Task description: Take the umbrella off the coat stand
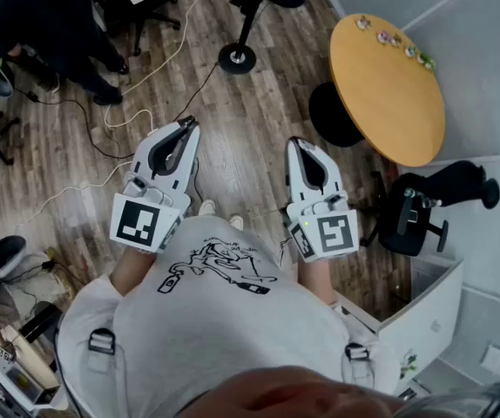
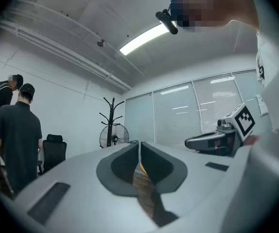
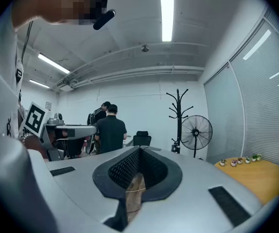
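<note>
The black coat stand (image 3: pixel 178 114) stands by the far wall with bare hooks; it also shows in the left gripper view as the coat stand (image 2: pixel 112 119). I see no umbrella on it in any view. Both grippers are held level in front of the person, over the wooden floor and far from the stand. My left gripper (image 1: pixel 187 125) has its jaws together with nothing between them, and the left gripper (image 2: pixel 139 143) reads the same in its own view. The right gripper (image 1: pixel 295 141) is shut and empty too, as the right gripper (image 3: pixel 139 148) shows.
A standing fan (image 3: pixel 196 130) is right beside the coat stand. A round wooden table (image 1: pixel 389 85) with small pots is at the right, with a black office chair (image 1: pixel 424 207) and a white cabinet (image 1: pixel 424 320) nearer. Two people (image 3: pixel 108 127) stand at the left; cables (image 1: pixel 128 116) cross the floor.
</note>
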